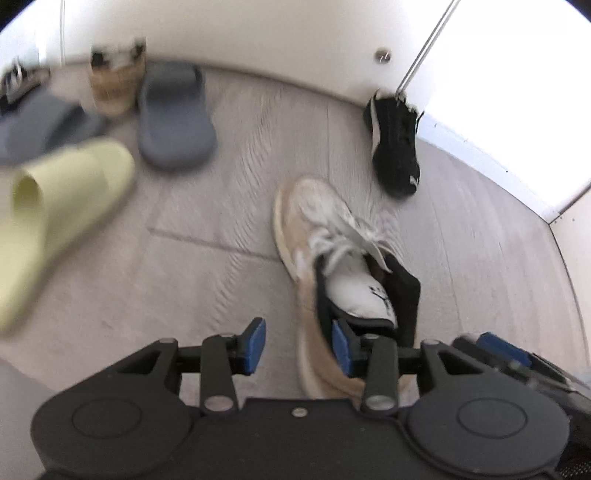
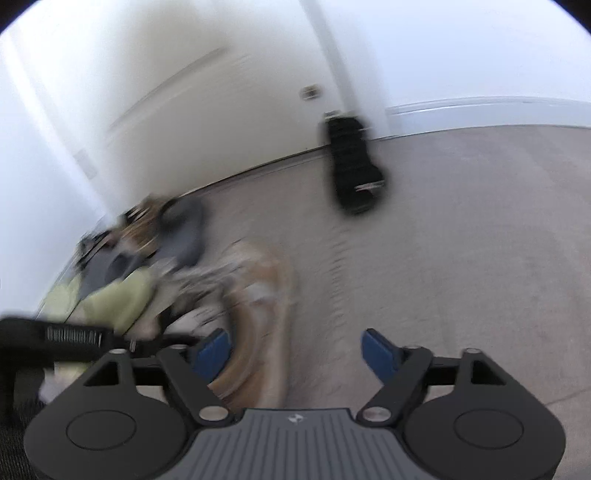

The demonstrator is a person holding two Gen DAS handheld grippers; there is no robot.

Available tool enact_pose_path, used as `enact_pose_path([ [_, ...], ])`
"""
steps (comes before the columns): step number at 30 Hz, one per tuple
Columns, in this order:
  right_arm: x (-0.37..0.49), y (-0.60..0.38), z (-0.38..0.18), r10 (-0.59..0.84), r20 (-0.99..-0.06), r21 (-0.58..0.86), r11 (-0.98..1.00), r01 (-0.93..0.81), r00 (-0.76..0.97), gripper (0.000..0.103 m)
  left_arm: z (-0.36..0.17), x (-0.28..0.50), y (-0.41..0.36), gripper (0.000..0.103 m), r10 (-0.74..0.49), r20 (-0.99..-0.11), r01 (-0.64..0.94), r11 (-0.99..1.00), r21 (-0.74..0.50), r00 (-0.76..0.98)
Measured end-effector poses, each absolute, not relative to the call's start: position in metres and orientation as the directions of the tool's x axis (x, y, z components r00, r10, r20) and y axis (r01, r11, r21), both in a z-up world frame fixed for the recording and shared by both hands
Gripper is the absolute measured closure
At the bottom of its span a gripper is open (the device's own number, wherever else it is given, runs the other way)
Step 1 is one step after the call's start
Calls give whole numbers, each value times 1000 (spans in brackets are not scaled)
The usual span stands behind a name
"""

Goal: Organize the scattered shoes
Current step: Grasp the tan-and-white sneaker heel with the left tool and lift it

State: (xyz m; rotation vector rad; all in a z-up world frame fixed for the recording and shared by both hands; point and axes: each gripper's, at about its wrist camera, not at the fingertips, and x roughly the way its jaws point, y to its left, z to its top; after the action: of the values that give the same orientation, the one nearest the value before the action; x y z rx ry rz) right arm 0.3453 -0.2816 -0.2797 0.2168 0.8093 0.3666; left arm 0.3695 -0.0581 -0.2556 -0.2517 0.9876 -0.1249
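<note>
Pale grey wood-grain floor (image 1: 229,177) meets white walls (image 1: 258,33); bright light comes from a far right opening (image 1: 517,92).

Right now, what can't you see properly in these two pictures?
- Right wrist view: the pile of shoes at left is smeared by motion blur; I cannot count them.
- Left wrist view: the tan sneaker's heel is hidden behind the left gripper.
- Left wrist view: the yellow-green slipper is cut off by the left edge.
- Left wrist view: the shoes by the far wall are too small and blurred.
</note>
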Motion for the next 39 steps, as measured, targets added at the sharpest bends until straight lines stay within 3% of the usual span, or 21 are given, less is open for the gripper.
enact_pose_path([
  [6,333,-205,-293,350,-685,77,907,-415,639,16,-258,351,-40,59,-191,-826,-71,961,-268,531],
  [10,332,-183,-302,262,-682,-64,909,-412,683,16,-261,352,-34,59,-195,-826,-76,959,-275,529],
  [18,335,-225,-296,233,-722,6,943,-331,652,17,-267,362,-49,59,-175,-832,-20,976,-218,526],
  [27,388,-304,-299,-67,-711,-54,998,40,700,19,-268,363,-47,59,-160,-829,-40,976,-214,536],
  [31,393,-312,-286,33,-704,127,989,80,709,19,-266,362,-41,59,-149,-825,-55,975,-213,545],
  [39,379,-298,-285,77,-686,190,979,77,724,21,-264,362,-39,59,-145,-824,-71,973,-219,548],
])
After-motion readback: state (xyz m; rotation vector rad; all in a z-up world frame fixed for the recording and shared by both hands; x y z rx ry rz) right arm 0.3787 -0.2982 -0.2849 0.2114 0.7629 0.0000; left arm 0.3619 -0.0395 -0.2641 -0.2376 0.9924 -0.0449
